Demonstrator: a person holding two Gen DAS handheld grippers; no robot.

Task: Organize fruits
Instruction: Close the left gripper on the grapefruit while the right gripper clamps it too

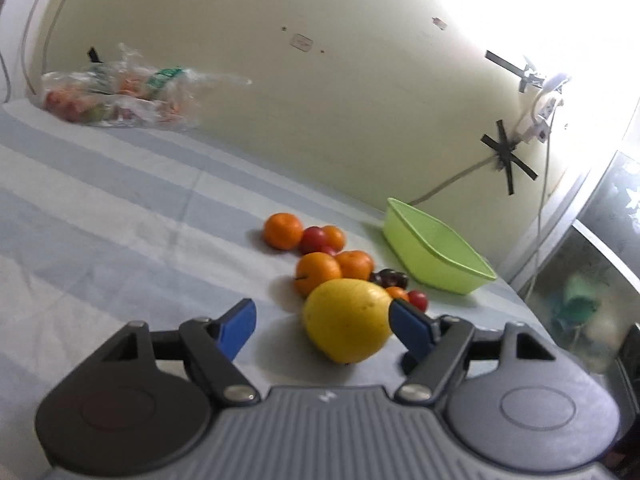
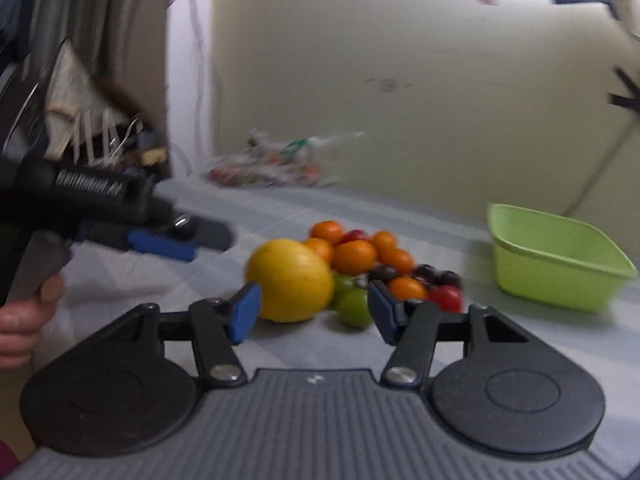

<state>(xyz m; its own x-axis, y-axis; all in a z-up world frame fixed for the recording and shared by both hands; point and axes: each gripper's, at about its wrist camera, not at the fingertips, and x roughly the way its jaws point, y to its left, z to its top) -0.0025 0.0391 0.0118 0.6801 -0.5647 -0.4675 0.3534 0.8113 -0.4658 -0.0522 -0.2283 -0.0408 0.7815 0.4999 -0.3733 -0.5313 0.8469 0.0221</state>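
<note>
1. Green plastic, the basin [image 1: 436, 254] sits bare near the wall, to the right of the fruit; nothing lies in the part of it that shows, so the sorting looks barely begun.
2. The fruit lies in one loose pile on the striped cloth [image 1: 120, 208]: a large yellow fruit [image 1: 347, 320] at the near edge, several oranges [image 1: 318, 272] behind it, small red tomatoes [image 1: 418, 300] and dark plums [image 1: 390, 279] toward the basin. The right wrist view also shows a green fruit [image 2: 354, 306] tucked beside the yellow one.
3. A clear bag of more produce [image 1: 120, 96] rests far back against the wall, well apart from the pile; I judge it untouched.
4. The left gripper [image 1: 322, 322] points slightly downward at the pile. Its fingers stand partly spread and hold nothing; the right-hand pad looks to be touching or just short of the yellow fruit's side, the other pad well clear.
5. The right gripper [image 2: 312, 312] also tilts slightly down, fingers partly apart and empty, with the yellow and green fruits just ahead of the gap.
6. A person's hand [image 2: 24, 320] grips the left gripper's handle at the left edge of the right view.
7. Every piece is left to move.
</note>
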